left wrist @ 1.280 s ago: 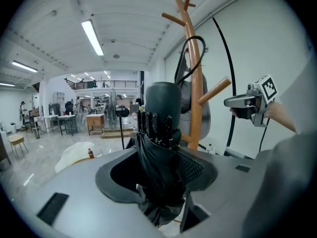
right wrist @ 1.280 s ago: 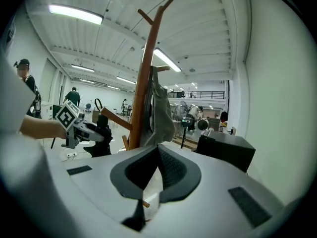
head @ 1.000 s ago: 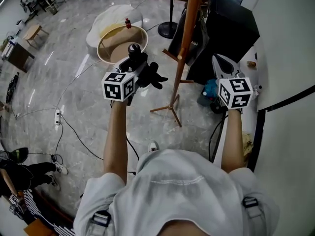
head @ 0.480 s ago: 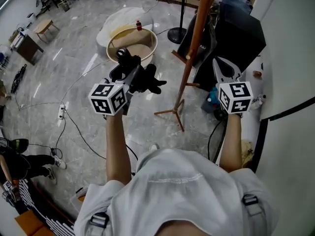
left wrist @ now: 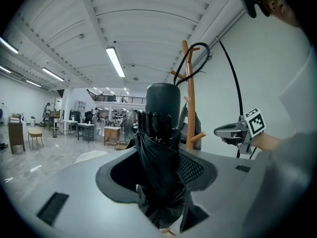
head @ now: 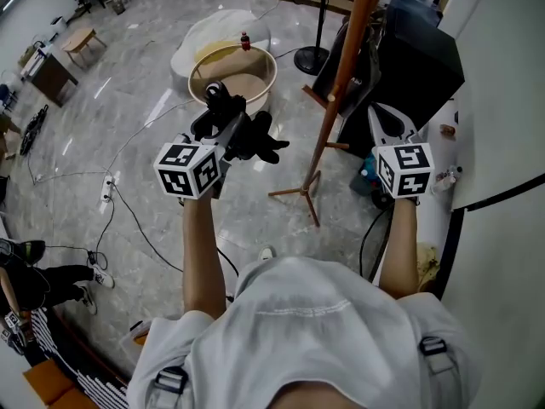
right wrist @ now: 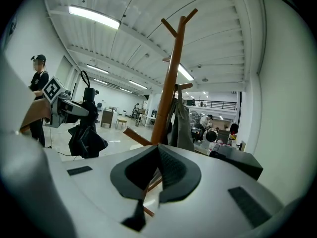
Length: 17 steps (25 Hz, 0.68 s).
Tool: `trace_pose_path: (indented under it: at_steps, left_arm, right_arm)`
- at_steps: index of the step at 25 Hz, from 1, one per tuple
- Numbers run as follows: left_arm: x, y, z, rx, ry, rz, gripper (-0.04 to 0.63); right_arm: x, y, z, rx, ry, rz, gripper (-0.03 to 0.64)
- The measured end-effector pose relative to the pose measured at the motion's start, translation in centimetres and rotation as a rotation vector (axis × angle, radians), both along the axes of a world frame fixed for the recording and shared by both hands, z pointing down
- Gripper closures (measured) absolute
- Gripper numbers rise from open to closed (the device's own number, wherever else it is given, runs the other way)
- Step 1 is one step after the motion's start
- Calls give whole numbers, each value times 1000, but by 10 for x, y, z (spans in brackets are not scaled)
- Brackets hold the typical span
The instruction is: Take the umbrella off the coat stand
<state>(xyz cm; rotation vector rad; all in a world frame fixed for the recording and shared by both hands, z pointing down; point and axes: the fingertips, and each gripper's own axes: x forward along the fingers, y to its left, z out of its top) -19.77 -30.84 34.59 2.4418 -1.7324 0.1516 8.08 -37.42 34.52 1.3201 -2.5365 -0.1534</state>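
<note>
**Umbrella clear of stand: carry-away in hand**

My left gripper (head: 228,133) has its jaws clamped on the folded umbrella (left wrist: 159,152), pads pressing the bunched cloth from both sides. My right gripper (right wrist: 158,171) has its jaws together with nothing between them.

Advice, by my judgement: the lift-off looks done. What remains is to carry the umbrella away without loosening the clamp. The cloth is soft and may slip, so the pressure should hold even. The wrist strap and loose folds should pass wide of the pegs. The right gripper should stay out of the path.

The umbrella is a compact black folding one, held upright. A stubby cylindrical handle sits uppermost with the rib tips ringed beneath it, and the canopy hangs crumpled and unfastened. It is well apart from the wooden coat stand (head: 345,66), on its left in the head view, above the floor.
</note>
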Motion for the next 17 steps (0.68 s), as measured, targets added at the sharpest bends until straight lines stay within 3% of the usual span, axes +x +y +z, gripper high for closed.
trace_pose_path:
  at_steps: [17]
  left_arm:
    - [-6, 5, 13, -46, 3, 26, 364]
  right_arm:
    - [-8, 14, 9, -44, 11, 9, 594]
